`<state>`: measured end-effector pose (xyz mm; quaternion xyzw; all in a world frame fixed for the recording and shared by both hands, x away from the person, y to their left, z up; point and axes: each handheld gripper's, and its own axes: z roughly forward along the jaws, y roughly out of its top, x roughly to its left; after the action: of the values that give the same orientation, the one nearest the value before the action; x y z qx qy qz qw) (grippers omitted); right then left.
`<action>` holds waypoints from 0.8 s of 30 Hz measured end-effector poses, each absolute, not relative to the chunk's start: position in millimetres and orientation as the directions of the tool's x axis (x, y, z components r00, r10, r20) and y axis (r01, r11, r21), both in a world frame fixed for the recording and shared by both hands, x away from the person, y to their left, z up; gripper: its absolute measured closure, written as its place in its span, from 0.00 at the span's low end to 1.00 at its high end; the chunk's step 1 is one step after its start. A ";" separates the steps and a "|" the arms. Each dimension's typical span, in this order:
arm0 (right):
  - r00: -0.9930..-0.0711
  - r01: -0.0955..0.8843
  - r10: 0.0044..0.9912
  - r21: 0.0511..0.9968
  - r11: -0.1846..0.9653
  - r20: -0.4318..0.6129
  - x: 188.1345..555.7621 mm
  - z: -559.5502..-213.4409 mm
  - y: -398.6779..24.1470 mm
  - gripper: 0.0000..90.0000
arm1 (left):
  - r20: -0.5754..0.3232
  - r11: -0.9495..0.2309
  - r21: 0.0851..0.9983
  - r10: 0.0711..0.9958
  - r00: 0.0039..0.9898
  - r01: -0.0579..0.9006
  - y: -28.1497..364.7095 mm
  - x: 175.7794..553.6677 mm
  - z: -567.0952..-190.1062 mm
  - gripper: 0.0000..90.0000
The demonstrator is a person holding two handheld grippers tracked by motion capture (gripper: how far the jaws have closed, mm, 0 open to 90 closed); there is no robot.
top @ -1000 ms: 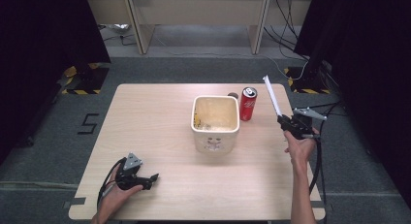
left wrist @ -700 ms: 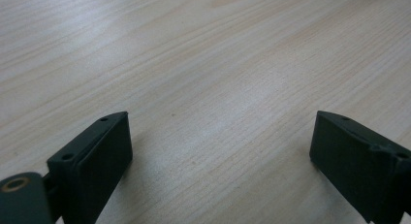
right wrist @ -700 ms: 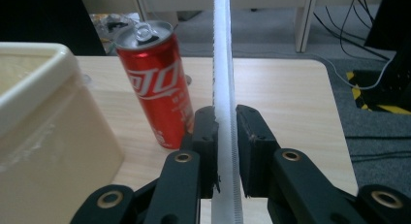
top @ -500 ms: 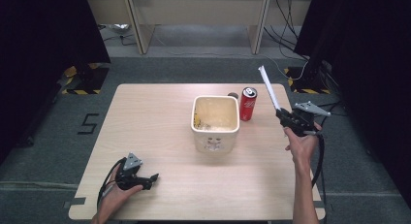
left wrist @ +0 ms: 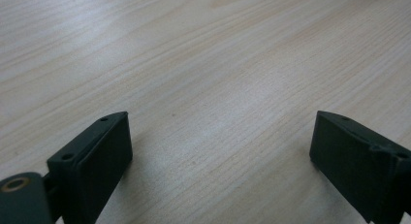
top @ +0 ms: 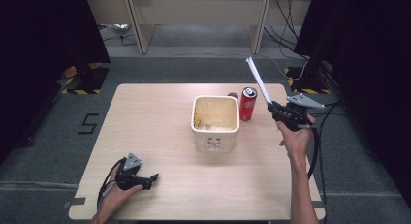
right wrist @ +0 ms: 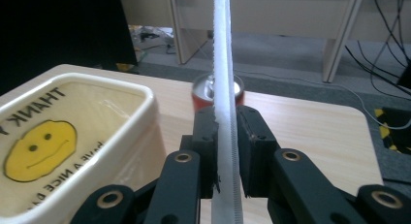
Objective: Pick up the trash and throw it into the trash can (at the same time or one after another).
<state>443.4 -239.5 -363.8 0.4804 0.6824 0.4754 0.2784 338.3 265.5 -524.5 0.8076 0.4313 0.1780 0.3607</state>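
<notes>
A long white strip (top: 257,82) with a serrated edge sticks up and to the left out of my right gripper (top: 272,107), which is shut on its lower end above the table's right side. In the right gripper view the strip (right wrist: 222,64) stands edge-on between the two pads (right wrist: 205,136), with the gripper (right wrist: 226,133) clamped on it. My left gripper (top: 153,178) rests on the table at the front left. In the left gripper view it (left wrist: 220,151) stands open over bare wood.
A cream tub (top: 216,142) with a smiley print sits mid-table; its rim (right wrist: 149,102) is just left of the strip. A red can (top: 248,104) stands by its right side, can (right wrist: 200,95) behind the pads. A small brown round thing (top: 233,94) lies behind the tub.
My right gripper has risen with the white strip, whose tip now reaches higher and farther back. The left gripper has stayed put.
</notes>
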 end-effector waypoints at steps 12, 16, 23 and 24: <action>-0.478 0.367 0.876 0.920 0.138 0.059 449.7 -350.6 -198.4 0.88 | -0.022 -0.372 0.734 0.824 0.567 0.568 265.7 338.3 -524.4 0.08; -0.498 0.360 0.866 0.920 0.155 0.049 453.0 -349.1 -185.9 0.88 | -0.022 -0.371 0.734 0.824 0.567 0.568 265.7 338.3 -524.4 0.08; -0.534 0.354 0.845 0.918 0.179 0.042 457.8 -346.9 -163.8 0.88 | -0.023 -0.369 0.736 0.825 0.565 0.568 265.6 338.3 -524.5 0.08; -0.538 0.350 0.842 0.919 0.179 0.041 458.3 -346.5 -160.7 0.88 | -0.023 -0.368 0.736 0.825 0.565 0.568 265.5 338.3 -524.5 0.08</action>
<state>458.3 -160.7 -346.5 0.4107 0.7259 0.4919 0.2499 338.3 265.5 -524.5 0.8077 0.4312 0.1780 0.3606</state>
